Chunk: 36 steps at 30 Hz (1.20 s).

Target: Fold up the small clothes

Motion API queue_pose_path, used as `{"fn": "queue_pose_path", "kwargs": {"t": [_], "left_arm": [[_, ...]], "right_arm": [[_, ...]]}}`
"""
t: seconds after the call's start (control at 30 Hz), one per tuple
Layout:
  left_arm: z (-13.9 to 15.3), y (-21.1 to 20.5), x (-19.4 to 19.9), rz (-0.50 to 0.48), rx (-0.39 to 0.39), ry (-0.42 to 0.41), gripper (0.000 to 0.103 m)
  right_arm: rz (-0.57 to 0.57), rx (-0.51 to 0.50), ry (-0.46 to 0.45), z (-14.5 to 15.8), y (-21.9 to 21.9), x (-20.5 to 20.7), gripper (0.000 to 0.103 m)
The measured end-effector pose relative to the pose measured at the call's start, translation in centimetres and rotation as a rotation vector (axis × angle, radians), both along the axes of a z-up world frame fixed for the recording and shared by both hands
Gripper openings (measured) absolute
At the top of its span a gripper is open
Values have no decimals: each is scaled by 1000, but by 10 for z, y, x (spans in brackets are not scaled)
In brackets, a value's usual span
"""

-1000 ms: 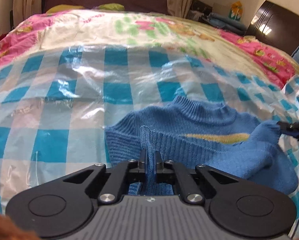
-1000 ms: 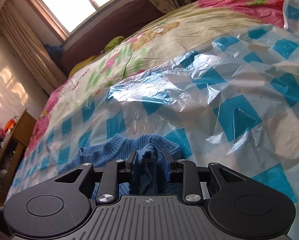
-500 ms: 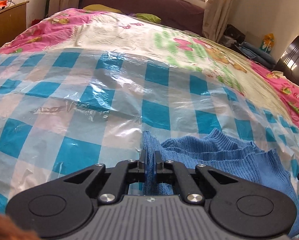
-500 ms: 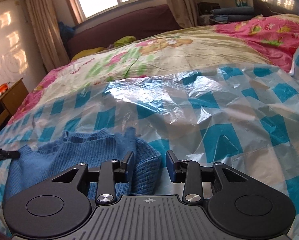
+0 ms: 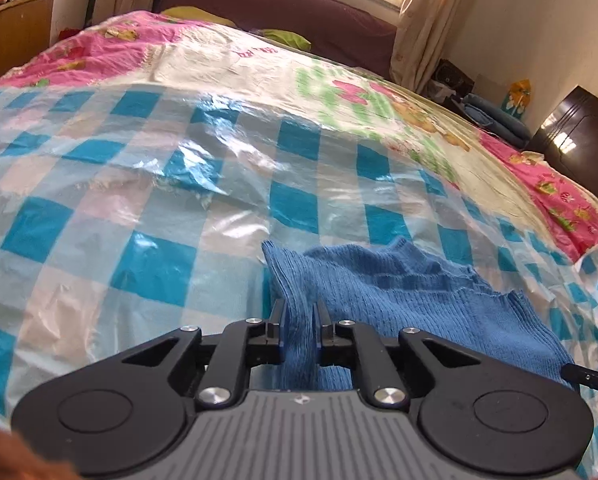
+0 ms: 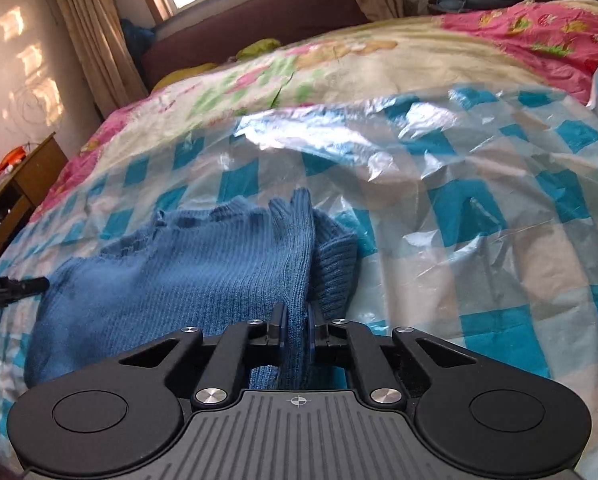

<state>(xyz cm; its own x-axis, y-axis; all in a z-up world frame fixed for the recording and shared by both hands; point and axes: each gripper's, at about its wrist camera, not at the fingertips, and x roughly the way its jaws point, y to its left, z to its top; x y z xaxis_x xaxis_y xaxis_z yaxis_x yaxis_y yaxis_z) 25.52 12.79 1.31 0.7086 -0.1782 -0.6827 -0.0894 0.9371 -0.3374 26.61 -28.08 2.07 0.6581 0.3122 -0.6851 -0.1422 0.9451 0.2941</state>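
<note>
A small blue knit sweater (image 5: 399, 292) lies bunched on the checked plastic sheet (image 5: 159, 200) that covers the bed. In the left wrist view, my left gripper (image 5: 299, 308) pinches an upright fold at the sweater's left edge. Its jaws are starting to open, with the knit still pressed between them. In the right wrist view, the sweater (image 6: 179, 272) spreads to the left. My right gripper (image 6: 297, 312) is closing on a fold at its right edge, and its pads squeeze the knit. Each view shows the other gripper's black fingertip (image 6: 15, 286) at the sweater's far side.
A floral quilt (image 5: 339, 80) covers the bed beyond the plastic sheet. A maroon headboard (image 5: 283, 16) stands under the curtained window. A wooden desk (image 6: 27, 184) is at the left side. A dark cabinet (image 5: 575, 136) and stacked blue cloth (image 5: 495, 116) are at the right.
The right gripper let go of the sweater, opened wide, then closed on a fold at its right edge. Both views rolled and shifted. The sweater's yellow stripe is folded out of sight.
</note>
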Motion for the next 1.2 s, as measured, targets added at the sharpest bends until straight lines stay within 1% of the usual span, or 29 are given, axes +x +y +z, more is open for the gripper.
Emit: {"fn": "queue_pose_path", "kwargs": {"t": [0.07,0.1,0.17,0.2,0.23,0.27,0.33,0.4,0.43,0.5,0.53,0.57,0.6,0.67,0.73,0.93,1.03,1.2], "left_arm": [[-7,-7,0,-21,23,23,18],[-12,-11,0,-23,44,39,18],[-15,-12,-1,-24,37,48,19],[-14,-10,-3,-19,28,46,19],[-12,-8,-5,-14,18,42,19],[-11,-5,-6,-7,6,40,19],[-10,-4,-6,-1,-9,43,20],[-11,-9,-6,-1,10,55,20],[-11,-14,-7,-2,36,54,20],[-11,-24,-9,-7,91,46,20],[-10,-28,-10,-4,117,48,20],[-11,-31,-11,-4,140,53,21],[-11,-34,-11,-6,155,56,21],[-11,-37,-13,-12,180,63,22],[-11,-40,-15,-14,199,65,23],[-4,-41,-22,-19,209,59,24],[0,-42,-27,-26,216,53,24],[1,-42,-34,-25,209,50,25]], "right_arm": [[-11,-5,-4,-2,-1,-6,9],[-8,-29,15,-7,0,-6,9],[-15,-67,44,-17,2,-7,9],[-18,-64,51,-19,1,-8,9],[-26,-55,53,-19,0,-8,13],[-41,-44,49,-16,-1,-9,18],[-44,-23,33,-8,0,-6,22],[-55,-22,13,-2,4,0,25],[-55,-22,9,0,7,3,27],[-62,-51,0,-2,13,8,27],[-66,-102,9,-7,17,11,24],[-81,-161,23,-14,18,13,17],[-87,-182,39,-21,17,14,17],[-101,-176,62,-28,12,13,17],[-98,-193,56,-25,13,11,16],[-99,-239,56,-15,17,11,17],[-112,-273,38,-4,17,6,19],[-94,-257,-5,21,24,-3,22]]}}
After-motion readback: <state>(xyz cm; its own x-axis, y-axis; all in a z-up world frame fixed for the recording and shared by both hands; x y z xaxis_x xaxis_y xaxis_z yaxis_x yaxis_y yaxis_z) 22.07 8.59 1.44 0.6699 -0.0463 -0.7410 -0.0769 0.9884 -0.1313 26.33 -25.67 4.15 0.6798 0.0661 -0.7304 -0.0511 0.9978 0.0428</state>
